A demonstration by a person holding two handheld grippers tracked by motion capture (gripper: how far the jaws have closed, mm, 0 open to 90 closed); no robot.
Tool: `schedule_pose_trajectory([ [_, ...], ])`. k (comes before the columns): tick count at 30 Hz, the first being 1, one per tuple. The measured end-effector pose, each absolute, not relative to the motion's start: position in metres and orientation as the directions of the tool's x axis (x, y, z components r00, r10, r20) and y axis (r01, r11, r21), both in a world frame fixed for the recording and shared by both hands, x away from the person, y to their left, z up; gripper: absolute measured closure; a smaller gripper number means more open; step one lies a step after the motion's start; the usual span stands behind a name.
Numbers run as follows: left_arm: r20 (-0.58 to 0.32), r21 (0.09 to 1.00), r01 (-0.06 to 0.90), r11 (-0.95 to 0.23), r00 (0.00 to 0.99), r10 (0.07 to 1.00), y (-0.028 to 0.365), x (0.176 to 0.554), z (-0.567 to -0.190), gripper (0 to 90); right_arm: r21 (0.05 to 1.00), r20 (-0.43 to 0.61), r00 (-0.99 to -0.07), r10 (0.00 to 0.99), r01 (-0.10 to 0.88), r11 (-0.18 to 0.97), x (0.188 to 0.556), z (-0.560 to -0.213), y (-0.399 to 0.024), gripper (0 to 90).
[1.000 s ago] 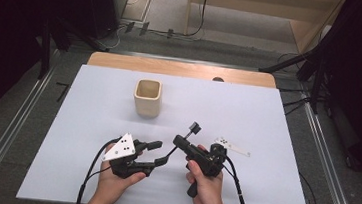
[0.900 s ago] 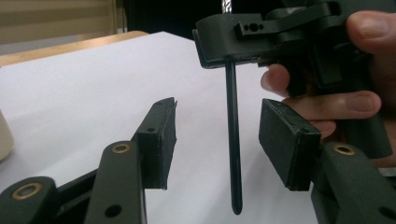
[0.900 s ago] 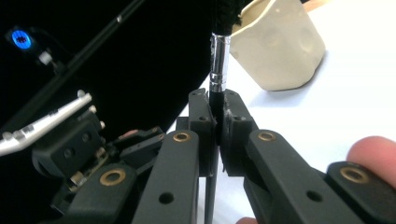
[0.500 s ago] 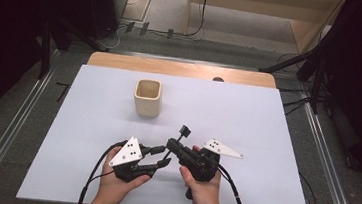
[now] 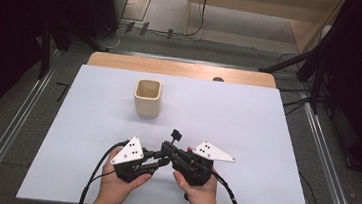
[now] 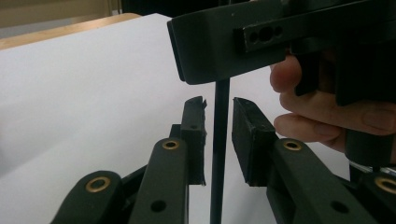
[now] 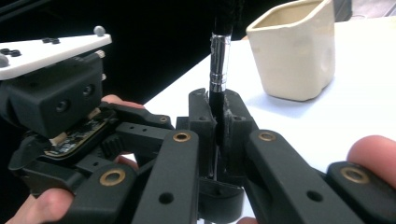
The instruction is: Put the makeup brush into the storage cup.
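A thin black brush (image 7: 218,60) with a silver ferrule stands upright in my right gripper (image 7: 218,116), which is shut on its handle. In the high view the brush (image 5: 174,133) juts up from the right gripper (image 5: 167,149) near the table's front edge. My left gripper (image 6: 219,121) comes in from the side, and the lower handle (image 6: 220,154) runs between its jaws. Those jaws have just been closing, and thin gaps still show beside the handle. The two grippers meet nose to nose, the left gripper (image 5: 159,161) just below the right.
A cream square cup (image 5: 147,98) stands upright and open-topped behind the grippers, mid-table; it is also at the upper right of the right gripper view (image 7: 296,51). The white table (image 5: 266,130) has a wooden far edge (image 5: 182,68). The person's fingers (image 6: 317,107) wrap the right gripper.
The right gripper has carried the brush leftward to the left gripper. The left jaws have narrowed around the brush handle.
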State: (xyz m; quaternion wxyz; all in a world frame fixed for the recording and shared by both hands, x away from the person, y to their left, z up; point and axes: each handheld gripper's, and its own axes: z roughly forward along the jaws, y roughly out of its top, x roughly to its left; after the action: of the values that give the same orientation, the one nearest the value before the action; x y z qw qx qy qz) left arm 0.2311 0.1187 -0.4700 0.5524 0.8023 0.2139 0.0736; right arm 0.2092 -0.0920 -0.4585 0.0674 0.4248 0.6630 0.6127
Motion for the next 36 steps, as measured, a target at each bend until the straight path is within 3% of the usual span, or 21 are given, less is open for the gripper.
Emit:
schedule_pose_trajectory([
  [6,-0.119,0.917,0.263,-0.301,0.898,0.424,0.120,0.232,-0.469,85.7,0.879,0.412,-0.642,0.647,0.467,-0.096,0.208,-0.458,-0.091,86.1],
  [9,-0.123,0.917,0.269,-0.295,0.894,0.430,0.121,0.233,-0.469,86.0,0.894,0.391,-0.656,0.645,0.436,-0.098,0.209,-0.459,-0.090,78.3],
  [10,-0.123,0.918,0.269,-0.292,0.891,0.436,0.122,0.233,-0.469,86.0,0.911,0.366,-0.676,0.639,0.400,-0.099,0.209,-0.460,-0.090,68.2],
  [11,-0.121,0.918,0.269,-0.292,0.890,0.440,0.123,0.234,-0.469,86.0,0.911,0.366,-0.676,0.639,0.400,-0.099,0.209,-0.460,-0.090,68.2],
  [15,-0.123,0.920,0.274,-0.279,0.880,0.459,0.129,0.237,-0.469,86.1,0.919,0.344,-0.717,0.607,0.389,-0.061,0.210,-0.458,-0.091,47.8],
  [17,-0.128,0.921,0.281,-0.270,0.873,0.471,0.133,0.238,-0.469,86.0,0.914,0.342,-0.708,0.618,0.403,-0.044,0.211,-0.458,-0.094,36.7],
  [18,-0.131,0.922,0.284,-0.264,0.869,0.478,0.136,0.240,-0.469,86.1,0.912,0.341,-0.696,0.633,0.408,-0.042,0.212,-0.457,-0.096,27.0],
  [19,-0.131,0.922,0.284,-0.264,0.869,0.478,0.136,0.240,-0.469,86.1,0.912,0.341,-0.696,0.633,0.408,-0.042,0.212,-0.457,-0.096,27.0],
  [24,-0.131,0.925,0.288,-0.250,0.856,0.500,0.144,0.243,-0.469,86.1,0.927,0.307,-0.682,0.664,0.372,-0.046,0.211,-0.457,-0.110,7.3],
  [29,-0.134,0.928,0.290,-0.234,0.845,0.517,0.151,0.246,-0.468,86.1,0.936,0.270,-0.670,0.691,0.351,-0.026,0.211,-0.460,-0.122,0.0],
  [36,-0.151,0.934,0.297,-0.199,0.833,0.533,0.160,0.249,-0.465,86.1,0.944,0.238,-0.644,0.727,0.330,-0.016,0.212,-0.462,-0.137,0.0],
])
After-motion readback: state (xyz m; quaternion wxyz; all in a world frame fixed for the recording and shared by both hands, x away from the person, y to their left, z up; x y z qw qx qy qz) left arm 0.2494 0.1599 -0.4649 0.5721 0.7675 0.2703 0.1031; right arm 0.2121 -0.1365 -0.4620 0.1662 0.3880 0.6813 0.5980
